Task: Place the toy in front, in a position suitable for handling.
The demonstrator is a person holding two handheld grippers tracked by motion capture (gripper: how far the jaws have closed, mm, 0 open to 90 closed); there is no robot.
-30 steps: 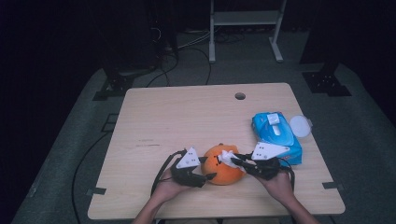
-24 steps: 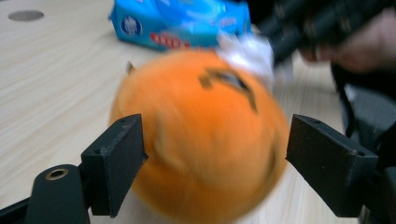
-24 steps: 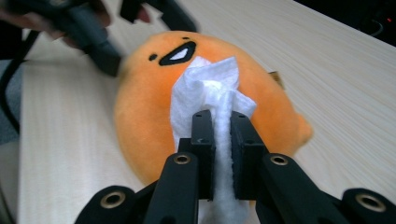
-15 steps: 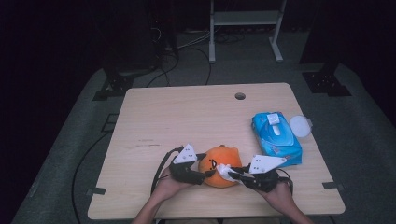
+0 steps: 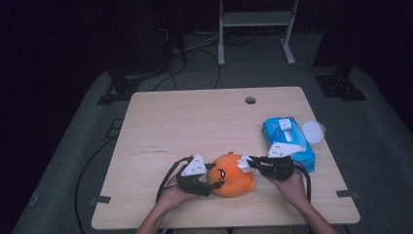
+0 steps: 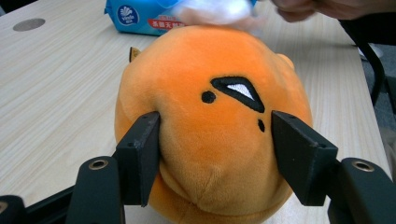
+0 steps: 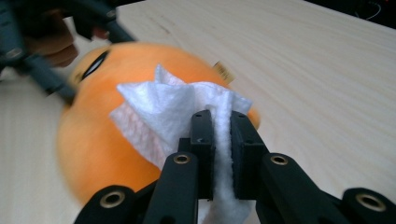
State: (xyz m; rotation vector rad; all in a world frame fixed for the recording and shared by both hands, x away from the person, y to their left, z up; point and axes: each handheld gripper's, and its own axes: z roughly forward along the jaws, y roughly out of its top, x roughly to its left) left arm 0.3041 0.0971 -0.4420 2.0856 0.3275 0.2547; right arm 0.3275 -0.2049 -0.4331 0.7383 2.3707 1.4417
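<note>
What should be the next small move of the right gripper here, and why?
Probably drag the white wipe across the orange plush toy. The right gripper pinches the wipe against the toy's top, and the left gripper steadies the toy on both sides.

- A lab or recording studio: dark walls surround the pale wooden surface (image 5: pixel 195 126).
- Black cables (image 5: pixel 195 44) trail over grey floor matting (image 5: pixel 73 161) beyond the surface.
- A white metal stand (image 5: pixel 255 29) rises behind the surface.

right tongs (image 7: pixel 219 116) pinching white wipe (image 7: pixel 161 109) | wipe lying against orange plush toy (image 7: pixel 93 144) | toy sitting on wooden desk (image 7: pixel 303 60)
</note>
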